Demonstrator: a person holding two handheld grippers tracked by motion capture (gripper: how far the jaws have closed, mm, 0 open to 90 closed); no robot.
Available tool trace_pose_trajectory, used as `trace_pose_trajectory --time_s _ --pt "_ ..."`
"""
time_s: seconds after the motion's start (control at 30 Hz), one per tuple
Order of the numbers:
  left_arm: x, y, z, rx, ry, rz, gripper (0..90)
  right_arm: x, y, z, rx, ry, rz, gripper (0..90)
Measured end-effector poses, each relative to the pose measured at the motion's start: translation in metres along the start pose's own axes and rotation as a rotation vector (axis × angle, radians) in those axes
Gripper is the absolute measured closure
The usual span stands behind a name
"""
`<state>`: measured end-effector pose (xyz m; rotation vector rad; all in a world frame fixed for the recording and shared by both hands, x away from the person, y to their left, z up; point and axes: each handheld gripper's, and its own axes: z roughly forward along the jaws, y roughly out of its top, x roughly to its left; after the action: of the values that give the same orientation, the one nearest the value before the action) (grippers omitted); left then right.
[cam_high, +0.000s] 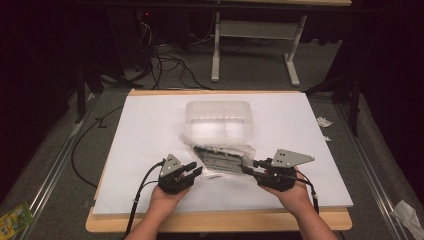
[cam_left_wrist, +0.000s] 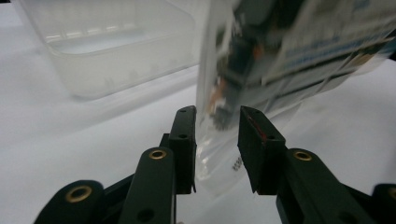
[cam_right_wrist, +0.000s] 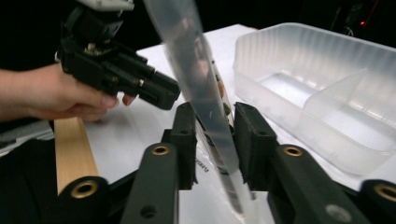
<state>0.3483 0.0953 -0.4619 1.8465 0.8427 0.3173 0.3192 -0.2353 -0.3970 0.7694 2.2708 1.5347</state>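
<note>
A clear plastic bag (cam_high: 222, 157) with dark parts and a printed card inside is held up on edge just in front of a clear divided container (cam_high: 218, 106). My right gripper (cam_high: 249, 166) is shut on the bag's right end; in the right gripper view the bag (cam_right_wrist: 187, 42) rises between my jaws (cam_right_wrist: 215, 109). My left gripper (cam_high: 194, 170) is open at the bag's left end. In the left gripper view the bag's lower edge (cam_left_wrist: 219, 140) hangs between the spread jaws (cam_left_wrist: 217, 116), with a gap on both sides.
The container (cam_right_wrist: 289, 51) is empty, with a divider across it, and sits on white paper (cam_high: 150, 130) covering a wooden table. Cables trail off the left side. Floor rails, table legs and paper scraps (cam_high: 324, 121) lie beyond the table edges.
</note>
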Motion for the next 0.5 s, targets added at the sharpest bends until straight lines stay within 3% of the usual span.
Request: trace_pose_trajectory --time_s 0.13,0.2,0.23,0.5 --pt "0.000 -0.001 -0.002 -0.010 0.009 0.001 66.2 -0.008 0.001 -0.009 -0.056 -0.008 0.056 84.6" --pt "0.000 0.000 -0.004 -0.018 0.009 0.002 66.0 -0.010 0.001 -0.013 -0.069 -0.060 0.078 86.2" --pt "0.001 0.000 -0.005 -0.015 0.006 0.004 65.9 -0.012 -0.001 -0.014 -0.053 -0.086 0.069 86.5" --pt "0.001 0.000 -0.005 -0.028 -0.002 -0.002 66.0 -0.018 -0.006 -0.016 -0.046 -0.090 0.068 87.8"
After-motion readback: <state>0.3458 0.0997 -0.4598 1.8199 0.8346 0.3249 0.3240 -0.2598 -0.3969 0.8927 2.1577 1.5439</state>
